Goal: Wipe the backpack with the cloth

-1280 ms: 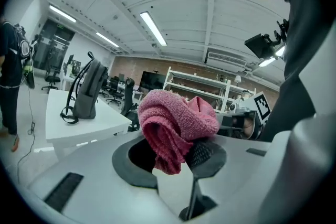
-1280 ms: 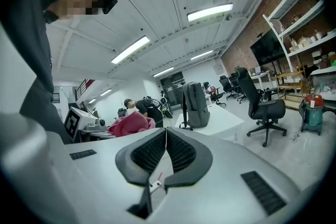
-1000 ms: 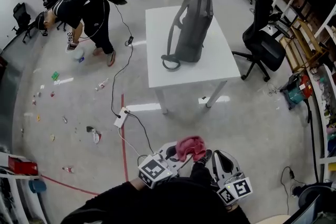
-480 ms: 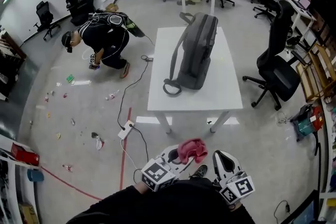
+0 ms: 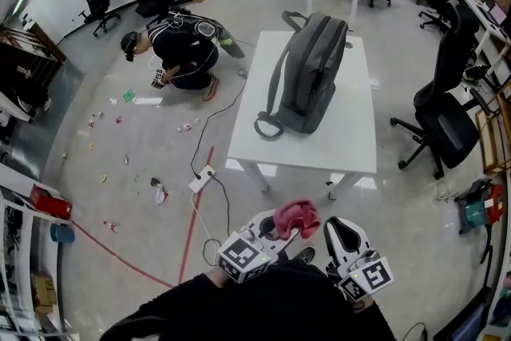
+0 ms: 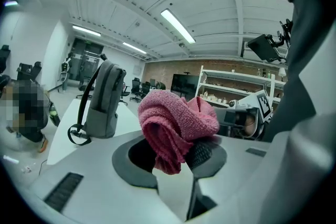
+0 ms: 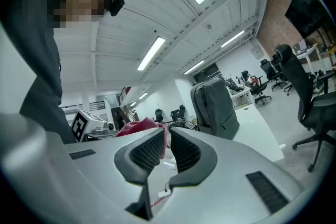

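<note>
The left gripper (image 6: 176, 153) is clamping a crumpled pink terry cloth (image 6: 177, 119), while the right gripper (image 7: 167, 150) is holding nothing (its jaws are nearly touching), both well short of the grey fabric backpack (image 5: 312, 77) standing on the white rectangular table (image 5: 357, 141).
</note>
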`<state>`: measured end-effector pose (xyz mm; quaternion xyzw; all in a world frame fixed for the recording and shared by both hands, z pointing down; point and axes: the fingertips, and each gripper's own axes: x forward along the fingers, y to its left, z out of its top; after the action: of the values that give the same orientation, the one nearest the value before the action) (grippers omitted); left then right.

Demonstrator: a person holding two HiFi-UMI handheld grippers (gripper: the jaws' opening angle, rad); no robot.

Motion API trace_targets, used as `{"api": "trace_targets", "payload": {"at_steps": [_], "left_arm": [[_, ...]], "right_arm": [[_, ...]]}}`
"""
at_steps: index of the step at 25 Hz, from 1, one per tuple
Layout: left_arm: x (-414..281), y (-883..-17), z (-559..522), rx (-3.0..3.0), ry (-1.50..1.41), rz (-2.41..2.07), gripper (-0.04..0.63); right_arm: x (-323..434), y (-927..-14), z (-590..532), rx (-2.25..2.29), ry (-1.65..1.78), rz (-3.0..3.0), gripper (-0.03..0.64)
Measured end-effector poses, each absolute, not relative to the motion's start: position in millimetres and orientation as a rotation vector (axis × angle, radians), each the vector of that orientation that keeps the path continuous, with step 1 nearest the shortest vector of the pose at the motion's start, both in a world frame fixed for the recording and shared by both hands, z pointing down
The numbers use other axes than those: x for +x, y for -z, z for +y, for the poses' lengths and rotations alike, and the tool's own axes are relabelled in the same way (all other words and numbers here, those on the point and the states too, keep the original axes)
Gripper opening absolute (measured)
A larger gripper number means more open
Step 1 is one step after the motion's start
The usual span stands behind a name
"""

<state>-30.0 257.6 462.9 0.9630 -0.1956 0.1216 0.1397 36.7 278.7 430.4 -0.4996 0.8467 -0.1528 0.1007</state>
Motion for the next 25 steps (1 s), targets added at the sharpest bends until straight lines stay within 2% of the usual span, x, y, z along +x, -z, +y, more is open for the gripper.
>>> {"api": "trace_targets", "payload": {"at_steps": [3,4,12,18,25], "left_arm": [[-22.3,-459.4,244.8,2.814,-0.365,-0.597,0.129],[-19.6,-458.6,237.8,2.828,-0.371,-0.612,0.129],[-0.3,-460.0,182.6,2.909,-0.397,-0.643,0.129],[30.0,-459.2,123.7,3.139,-0.524,-0.57,0.133],[47.6,-458.3,64.4,3.268,-0.604,-0.298,0.154]], "right_arm": [[40.1,-420.6,260.0,-1.389,0.471,2.505,0.129],[42.1,-416.7,252.4,-1.371,0.468,2.5,0.147],[45.4,-413.4,204.7,-1.308,0.522,2.515,0.213],[41.0,-414.2,130.2,-1.316,0.611,2.596,0.301],[29.9,-426.4,37.7,-1.38,0.684,2.717,0.305]]}}
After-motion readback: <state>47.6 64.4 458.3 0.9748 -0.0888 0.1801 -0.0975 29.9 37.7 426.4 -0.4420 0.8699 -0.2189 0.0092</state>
